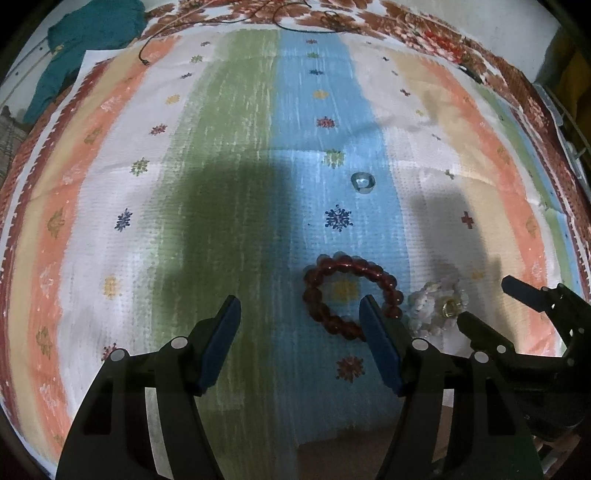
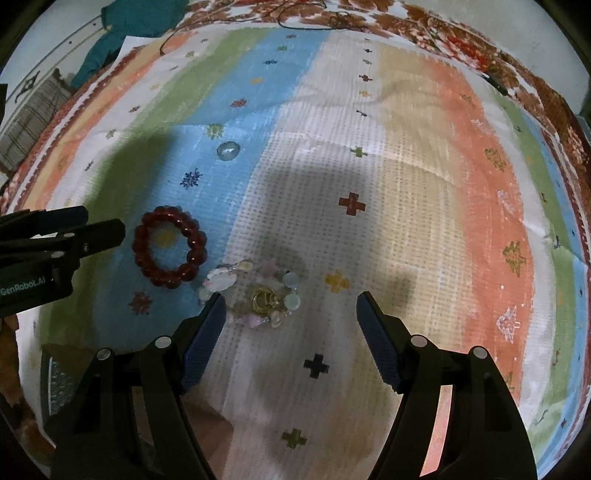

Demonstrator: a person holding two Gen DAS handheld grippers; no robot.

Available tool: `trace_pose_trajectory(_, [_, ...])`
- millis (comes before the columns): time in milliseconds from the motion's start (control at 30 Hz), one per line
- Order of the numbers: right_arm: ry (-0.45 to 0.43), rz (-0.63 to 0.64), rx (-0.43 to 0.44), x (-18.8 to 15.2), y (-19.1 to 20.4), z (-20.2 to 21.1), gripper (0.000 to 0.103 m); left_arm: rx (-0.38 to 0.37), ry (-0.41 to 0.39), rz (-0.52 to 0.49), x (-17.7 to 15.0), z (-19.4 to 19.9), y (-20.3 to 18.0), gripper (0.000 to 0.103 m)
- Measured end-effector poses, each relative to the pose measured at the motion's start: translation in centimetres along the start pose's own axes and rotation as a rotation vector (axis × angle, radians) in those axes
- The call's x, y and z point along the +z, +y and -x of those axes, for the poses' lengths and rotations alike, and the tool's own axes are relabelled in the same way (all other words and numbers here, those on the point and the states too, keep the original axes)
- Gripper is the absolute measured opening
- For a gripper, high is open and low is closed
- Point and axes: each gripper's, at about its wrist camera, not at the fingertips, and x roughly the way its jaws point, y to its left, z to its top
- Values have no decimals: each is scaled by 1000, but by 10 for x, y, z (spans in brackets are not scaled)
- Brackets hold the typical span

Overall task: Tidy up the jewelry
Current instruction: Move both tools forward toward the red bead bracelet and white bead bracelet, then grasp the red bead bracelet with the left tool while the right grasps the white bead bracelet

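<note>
A dark red bead bracelet [image 1: 347,291] [image 2: 170,252] lies on the striped cloth's blue band. A pale bead bracelet [image 1: 437,304] [image 2: 255,295] with a small gold ring [image 1: 450,307] [image 2: 263,298] inside it lies just right of it. A clear glass ring [image 1: 363,182] [image 2: 228,150] lies farther back. My left gripper [image 1: 300,315] [image 2: 99,225] is open and empty, its right finger over the red bracelet's edge. My right gripper [image 2: 290,308] [image 1: 487,302] is open and empty, its left fingertip at the pale bracelet.
The striped cloth [image 1: 229,155] [image 2: 388,155] covers a floral-printed surface [image 1: 406,22]. A teal garment [image 1: 85,40] [image 2: 140,18] lies at the far left. A thin dark cord [image 1: 295,26] runs along the far edge. A brown patch shows at the near edge [image 2: 207,417].
</note>
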Motion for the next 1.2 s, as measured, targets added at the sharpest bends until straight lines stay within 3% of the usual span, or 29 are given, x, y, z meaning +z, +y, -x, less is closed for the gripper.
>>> trace_pose_trajectory(467, [37, 30, -21, 12, 4, -29, 73, 24, 53, -38, 6, -29, 3, 64])
trace_pose_trajectory(767, [53, 38, -20, 16, 6, -35, 72, 55, 47, -60, 9, -40, 1, 62])
trace_pose_trajectory(867, [45, 25, -16, 18, 3, -34, 58, 70, 37, -64, 9, -40, 3, 50])
trace_pose_trajectory(1033, [41, -6, -6, 21, -5, -32, 16, 58, 39, -56, 10, -39, 12, 14])
trace_pose_trajectory(1200, [32, -41, 28, 19, -10, -29, 15, 56, 37, -60, 9, -36, 16, 13])
